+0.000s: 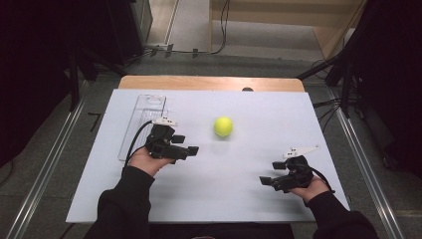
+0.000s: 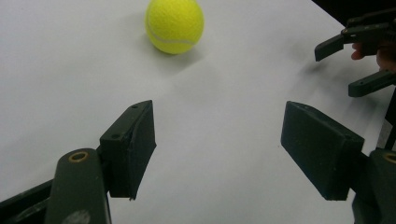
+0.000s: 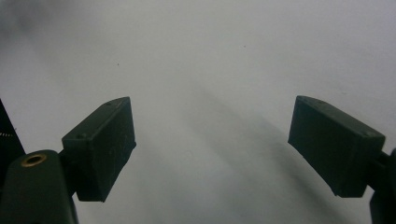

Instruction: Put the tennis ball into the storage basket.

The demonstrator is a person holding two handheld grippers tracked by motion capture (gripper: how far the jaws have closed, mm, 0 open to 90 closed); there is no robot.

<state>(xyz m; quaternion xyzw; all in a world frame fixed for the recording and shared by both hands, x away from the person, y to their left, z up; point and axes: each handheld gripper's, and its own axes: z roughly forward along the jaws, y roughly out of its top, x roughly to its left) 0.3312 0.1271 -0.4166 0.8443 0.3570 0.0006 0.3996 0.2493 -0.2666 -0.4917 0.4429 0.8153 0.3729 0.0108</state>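
A yellow-green tennis ball (image 1: 223,126) rests on the white table cover (image 1: 268,107), a little left of centre toward the far side. My left gripper (image 1: 188,144) is held just left of and nearer than the ball, pointing right, open with nothing between its jaws. In the left gripper view the ball (image 2: 174,25) lies ahead and to the left of the left gripper (image 2: 217,112), apart from it. My right gripper (image 1: 269,173) stays near the front right, pointing left, open and empty over bare cover (image 3: 210,105); it also shows far off in the left gripper view (image 2: 359,58).
A clear plastic tray (image 1: 145,117) lies along the left side of the cover, just behind the left hand. The wooden table edge (image 1: 209,82) shows at the far side. Dark stands and cables (image 1: 343,74) flank the table.
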